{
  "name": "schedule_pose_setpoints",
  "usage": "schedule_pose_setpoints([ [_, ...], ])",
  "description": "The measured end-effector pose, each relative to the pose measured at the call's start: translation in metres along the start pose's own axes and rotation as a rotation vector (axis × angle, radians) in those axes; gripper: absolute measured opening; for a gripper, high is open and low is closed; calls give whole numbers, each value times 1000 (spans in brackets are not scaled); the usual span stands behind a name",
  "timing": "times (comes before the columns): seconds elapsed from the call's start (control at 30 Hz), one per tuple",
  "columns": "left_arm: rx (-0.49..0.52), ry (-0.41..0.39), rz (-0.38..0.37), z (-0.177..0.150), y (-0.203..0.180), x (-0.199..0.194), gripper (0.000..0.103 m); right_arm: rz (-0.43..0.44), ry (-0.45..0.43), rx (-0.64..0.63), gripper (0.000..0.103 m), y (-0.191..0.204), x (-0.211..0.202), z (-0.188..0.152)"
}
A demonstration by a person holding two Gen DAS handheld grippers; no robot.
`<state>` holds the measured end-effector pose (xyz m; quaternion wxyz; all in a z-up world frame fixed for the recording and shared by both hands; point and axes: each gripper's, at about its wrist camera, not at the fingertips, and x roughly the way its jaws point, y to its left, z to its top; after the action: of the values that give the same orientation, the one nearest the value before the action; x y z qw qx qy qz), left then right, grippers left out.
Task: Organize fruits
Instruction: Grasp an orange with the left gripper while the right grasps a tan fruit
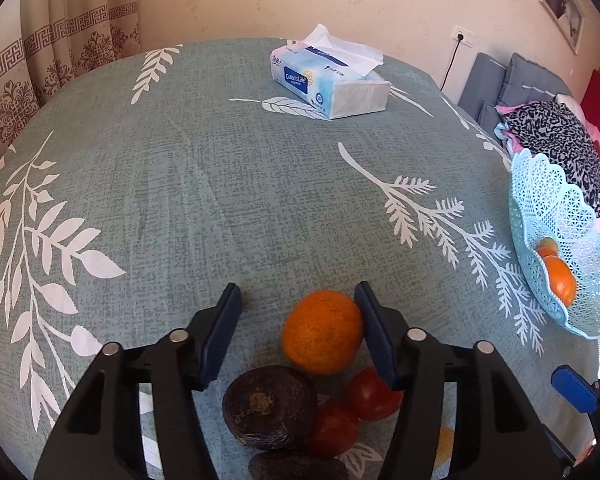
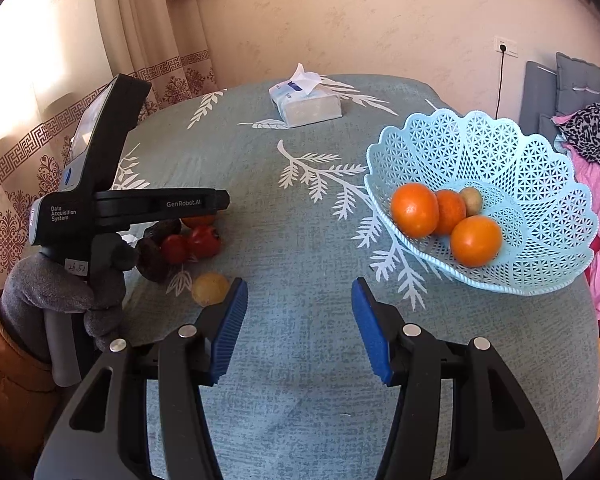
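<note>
- Left gripper (image 1: 298, 292): jaws spread over the loose fruit pile on the near left of the table (image 1: 220, 184). An orange (image 1: 322, 332) sits between the pads; the right pad looks to touch its side, the left pad stands clear of it. No clamp on the fruit as far as the fisheye view allows.
- Just nearer than that orange: two red fruits (image 1: 374, 394), two dark wrinkled fruits (image 1: 270, 406).
- A yellowish fruit (image 2: 210, 289) lies apart from the pile, near the right gripper's left pad.
- Right gripper (image 2: 299, 286): jaws spread, nothing between them, over bare tablecloth.
- Blue lattice basket (image 2: 540, 168) at the right edge of the table, holding three oranges (image 2: 414, 210) and a small greenish-brown fruit (image 2: 471, 200).
- Tissue pack (image 1: 332, 80) at the far side.
- A gloved hand (image 2: 60, 292) grips the left gripper's handle.
</note>
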<state>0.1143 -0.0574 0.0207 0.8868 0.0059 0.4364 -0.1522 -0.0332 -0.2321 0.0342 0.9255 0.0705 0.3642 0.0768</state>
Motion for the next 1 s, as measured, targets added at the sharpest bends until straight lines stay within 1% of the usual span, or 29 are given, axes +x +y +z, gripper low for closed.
schedule_pose_setpoints([
  [0.07,7,2,-26,-2,-3,-3,40,8,3,-3,56,2,1,0],
  [0.13,18,-7,-33,-5,-6,-6,36,18,9,-6,56,4,3,-1],
  [0.3,-3,-27,-29,-10,-3,-13,36,42,33,-3,56,9,9,-1],
  [0.43,-19,-69,-1,-12,3,-23,36,53,40,-16,56,17,13,1],
  [0.63,-45,-129,20,-14,10,-40,36,76,56,-44,56,33,20,4],
  [1.0,-91,-162,20,-22,25,-55,36,134,105,-54,56,50,33,5],
])
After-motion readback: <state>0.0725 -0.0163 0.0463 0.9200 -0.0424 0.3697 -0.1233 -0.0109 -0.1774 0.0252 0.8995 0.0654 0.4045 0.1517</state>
